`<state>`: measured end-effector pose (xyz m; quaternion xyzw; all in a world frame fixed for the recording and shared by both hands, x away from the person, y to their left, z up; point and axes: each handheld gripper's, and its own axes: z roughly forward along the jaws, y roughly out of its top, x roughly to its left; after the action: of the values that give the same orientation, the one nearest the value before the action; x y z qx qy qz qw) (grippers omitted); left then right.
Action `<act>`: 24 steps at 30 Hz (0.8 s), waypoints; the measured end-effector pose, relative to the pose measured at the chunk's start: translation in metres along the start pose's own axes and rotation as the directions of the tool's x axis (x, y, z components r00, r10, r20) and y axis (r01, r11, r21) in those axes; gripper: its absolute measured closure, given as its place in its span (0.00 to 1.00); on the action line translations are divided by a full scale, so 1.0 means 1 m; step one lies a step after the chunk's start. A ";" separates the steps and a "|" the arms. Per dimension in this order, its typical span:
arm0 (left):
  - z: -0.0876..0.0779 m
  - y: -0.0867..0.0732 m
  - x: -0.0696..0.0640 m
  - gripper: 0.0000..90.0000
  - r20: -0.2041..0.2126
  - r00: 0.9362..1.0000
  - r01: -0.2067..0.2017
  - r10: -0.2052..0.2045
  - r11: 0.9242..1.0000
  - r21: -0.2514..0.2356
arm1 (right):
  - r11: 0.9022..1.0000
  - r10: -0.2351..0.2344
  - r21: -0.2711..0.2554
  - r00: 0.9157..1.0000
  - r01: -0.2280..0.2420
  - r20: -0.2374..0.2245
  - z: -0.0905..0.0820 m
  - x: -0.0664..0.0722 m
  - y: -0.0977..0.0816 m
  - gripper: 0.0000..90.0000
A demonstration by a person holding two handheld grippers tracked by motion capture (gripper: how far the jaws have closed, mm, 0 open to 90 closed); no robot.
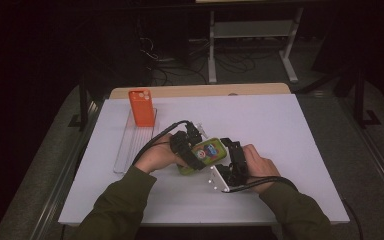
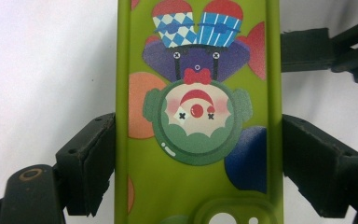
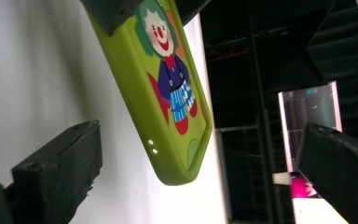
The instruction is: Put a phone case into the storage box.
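Note:
A lime-green phone case (image 1: 206,152) printed with a clown is held above the white board, my left gripper (image 1: 187,150) shut on its long edges. In the left gripper view both pads (image 2: 93,163) press the sides of the case (image 2: 198,116), its camera cut-out nearest the lens. My right gripper (image 1: 228,150) stands open at the case's other end. In the right gripper view the case (image 3: 168,79) hangs tilted between the wide-apart fingers (image 3: 60,172), touching neither. An orange phone case (image 1: 141,107) stands upright at the back left.
The orange case rests at the far end of a clear ribbed rack (image 1: 132,145) lying along the left of the white board (image 1: 270,125). Beyond the board's far edge are a wooden table edge, cables and desk legs on a dark floor.

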<state>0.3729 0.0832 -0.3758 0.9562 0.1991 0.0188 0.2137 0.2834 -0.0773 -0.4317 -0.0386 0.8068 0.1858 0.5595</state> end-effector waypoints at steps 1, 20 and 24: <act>0.000 0.000 0.000 0.18 -0.001 1.000 0.001 -0.001 1.000 -0.002 | 1.000 -0.026 -0.006 1.000 0.026 0.014 0.001 0.001 0.000 0.01; -0.002 0.002 -0.003 0.18 0.000 1.000 0.006 -0.006 1.000 -0.010 | 0.967 -0.250 -0.013 0.962 0.253 0.112 0.000 0.026 0.009 0.40; -0.002 0.002 -0.003 0.18 0.001 1.000 0.005 -0.005 1.000 -0.008 | 0.967 -0.254 0.002 0.961 0.255 0.108 -0.001 0.030 0.011 0.55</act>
<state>0.3706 0.0815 -0.3731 0.9548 0.2012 0.0188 0.2178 0.2684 -0.0626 -0.4564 -0.1354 0.7628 0.1191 0.6209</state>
